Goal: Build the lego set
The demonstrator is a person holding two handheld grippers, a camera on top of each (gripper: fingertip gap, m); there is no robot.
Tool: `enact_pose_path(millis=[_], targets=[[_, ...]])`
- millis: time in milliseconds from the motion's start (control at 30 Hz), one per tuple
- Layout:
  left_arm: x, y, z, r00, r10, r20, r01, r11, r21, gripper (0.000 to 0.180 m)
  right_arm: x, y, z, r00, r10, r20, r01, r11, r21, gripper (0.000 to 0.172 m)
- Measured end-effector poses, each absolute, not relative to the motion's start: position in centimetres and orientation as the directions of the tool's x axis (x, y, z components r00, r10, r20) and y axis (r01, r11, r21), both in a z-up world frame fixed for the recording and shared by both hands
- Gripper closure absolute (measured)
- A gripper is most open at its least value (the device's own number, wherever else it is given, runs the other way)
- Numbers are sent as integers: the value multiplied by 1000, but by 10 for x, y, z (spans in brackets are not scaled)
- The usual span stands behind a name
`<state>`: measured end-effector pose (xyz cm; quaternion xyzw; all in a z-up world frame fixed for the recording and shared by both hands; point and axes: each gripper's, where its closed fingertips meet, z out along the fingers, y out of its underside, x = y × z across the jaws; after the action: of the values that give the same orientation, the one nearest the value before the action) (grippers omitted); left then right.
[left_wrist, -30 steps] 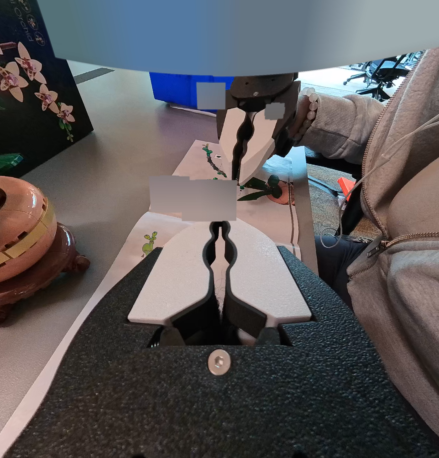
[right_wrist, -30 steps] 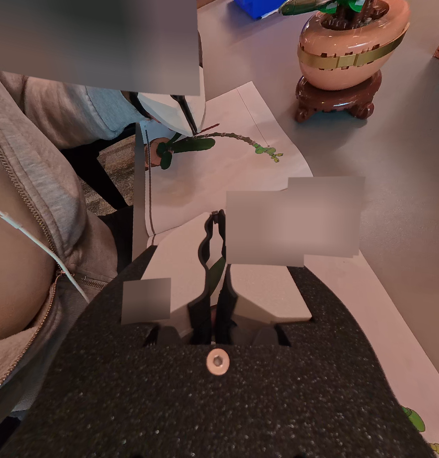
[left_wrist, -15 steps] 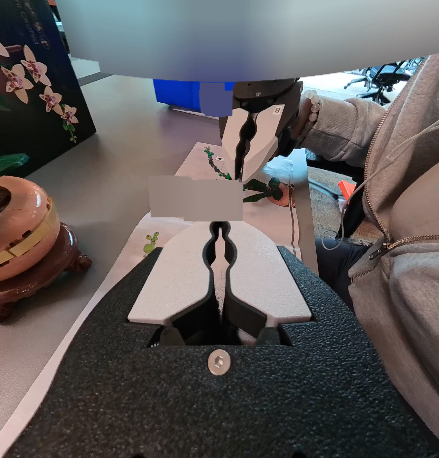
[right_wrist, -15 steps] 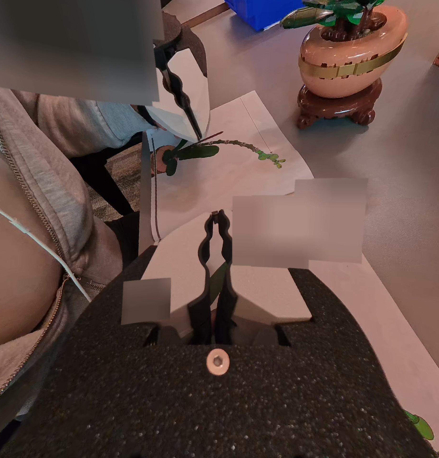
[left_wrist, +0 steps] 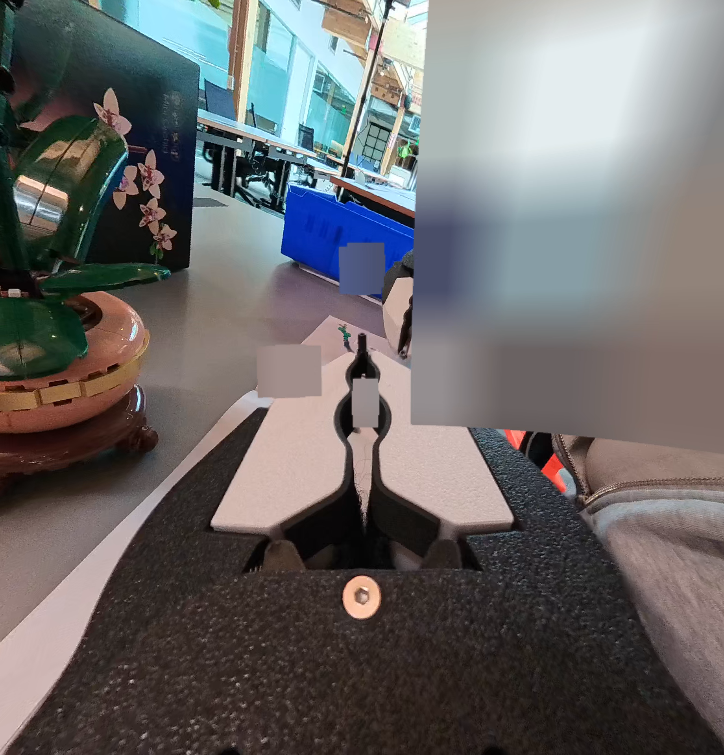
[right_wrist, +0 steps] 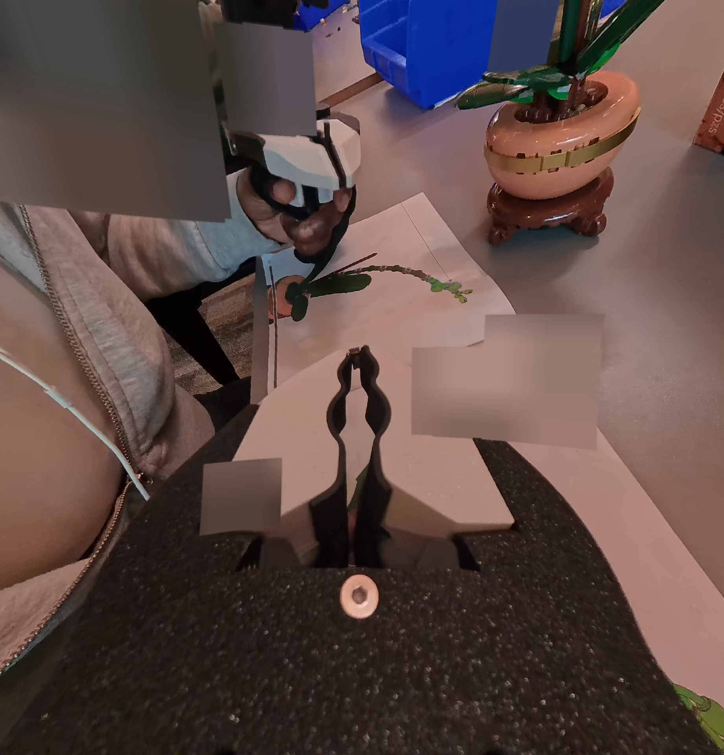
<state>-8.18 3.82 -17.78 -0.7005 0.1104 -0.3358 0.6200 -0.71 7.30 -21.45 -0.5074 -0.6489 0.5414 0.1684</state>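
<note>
Near: left tool [left_wrist: 361, 359] is pressing its fingertips together on a small black pin [left_wrist: 361, 341]. The pin is sticking out forward past the tips. The tool is hanging above the open instruction booklet [right_wrist: 393, 318].

Right tool [right_wrist: 358, 352] is pinching a tiny grey piece [right_wrist: 354, 350] at the very tips. Behind the tips the jaws are standing slightly apart. It is hovering over the same booklet, near the left tool but apart from it.

Mid: the booklet is lying flat on the grey table [right_wrist: 658, 327], showing a printed plant stem.

Far: a brick-built pink pot [right_wrist: 560, 155] with green leaves is standing beyond the booklet, well apart from both tools. A blue bin [right_wrist: 434, 49] and a dark flower-printed box [left_wrist: 156, 143] are sitting farther back.
</note>
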Motion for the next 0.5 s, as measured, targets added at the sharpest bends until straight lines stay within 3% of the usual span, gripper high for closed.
enact_pose_path(millis=[233,500], targets=[[-72,38,-189,775,-581,248,138,-227,-964,180,-9,74,-212,-420,836,-354,467,-135,-874,168],[-70,38,-190,778,-583,232,116,-230,-966,180,-9,74,-213,-420,833,-360,470,-140,-871,168]])
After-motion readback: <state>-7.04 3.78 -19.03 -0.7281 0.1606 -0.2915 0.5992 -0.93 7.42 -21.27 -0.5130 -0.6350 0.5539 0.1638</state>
